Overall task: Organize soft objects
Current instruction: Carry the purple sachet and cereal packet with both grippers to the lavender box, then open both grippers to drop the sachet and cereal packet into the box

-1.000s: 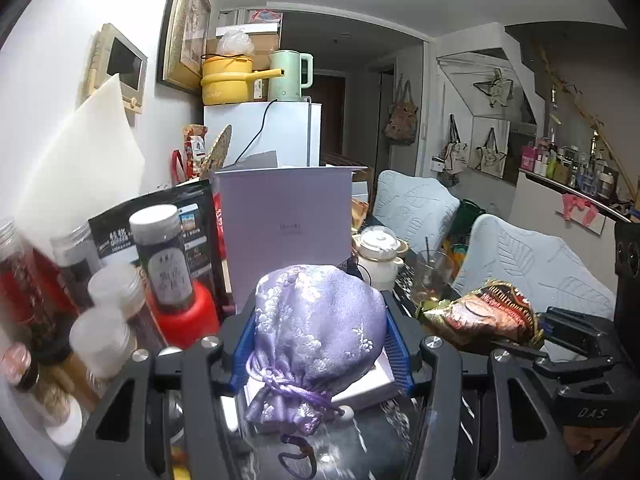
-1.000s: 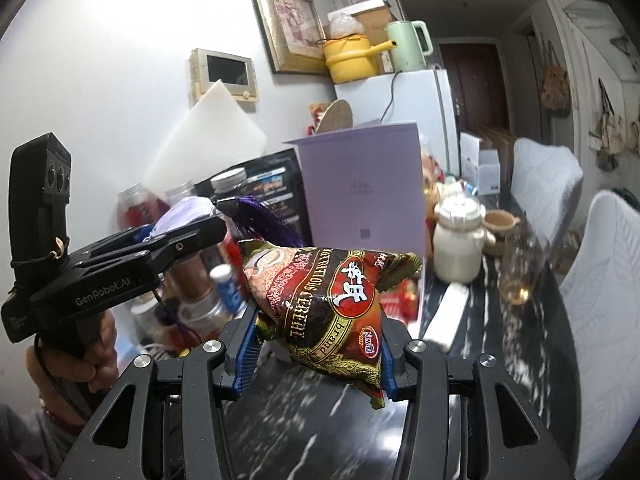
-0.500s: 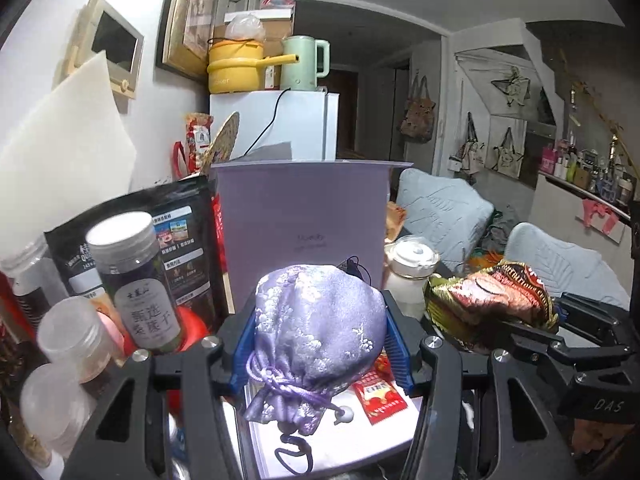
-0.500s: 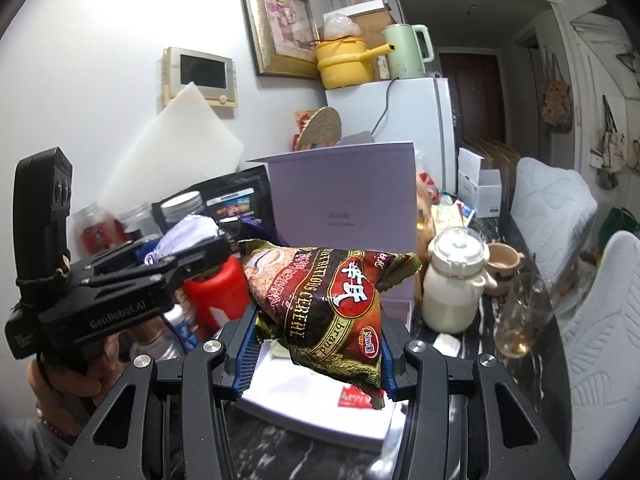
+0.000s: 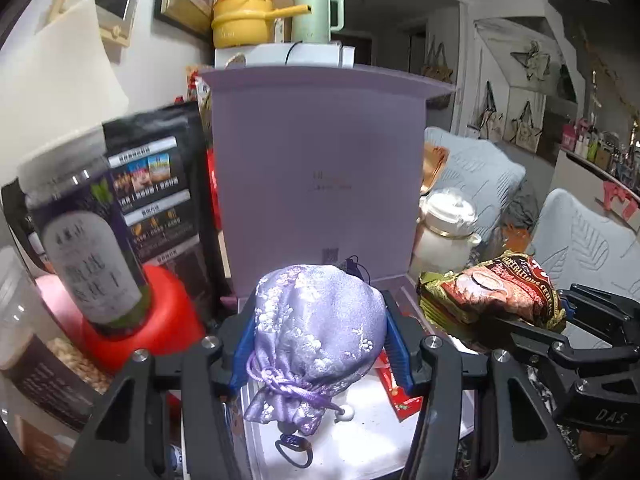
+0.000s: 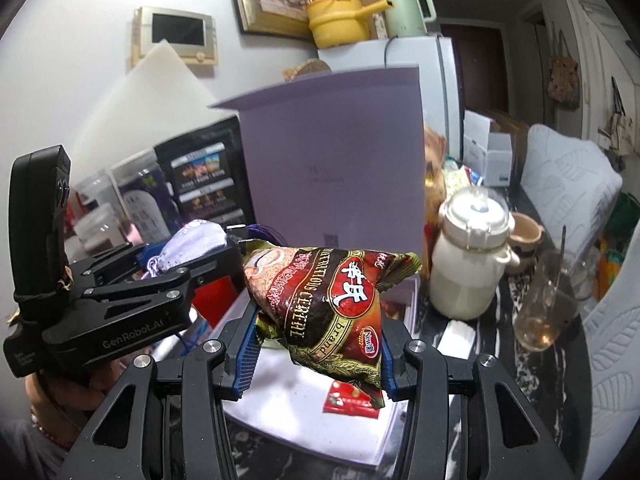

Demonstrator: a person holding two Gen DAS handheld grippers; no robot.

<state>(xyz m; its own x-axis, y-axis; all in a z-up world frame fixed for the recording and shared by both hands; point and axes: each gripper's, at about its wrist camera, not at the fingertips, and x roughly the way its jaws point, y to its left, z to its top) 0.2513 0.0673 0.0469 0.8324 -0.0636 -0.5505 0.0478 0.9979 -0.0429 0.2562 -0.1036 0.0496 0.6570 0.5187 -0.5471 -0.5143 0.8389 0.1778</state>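
Both grippers have come forward and down since a second ago, so the open lilac box (image 5: 316,168) now fills the view, its lid standing upright behind a white tray. In the tray lies a small red packet (image 6: 351,398). The left gripper (image 5: 320,334) is clamped on a purple drawstring pouch (image 5: 320,320), held just above the tray. The right gripper (image 6: 316,340) grips a cereal bag (image 6: 328,296) over the same box, beside the pouch. Left of the box stand a dark-labelled jar (image 5: 86,248) and a black pouch bag (image 5: 156,192); right of it a cream lidded pot (image 6: 470,264) and a glass (image 6: 548,304) holding a little amber liquid
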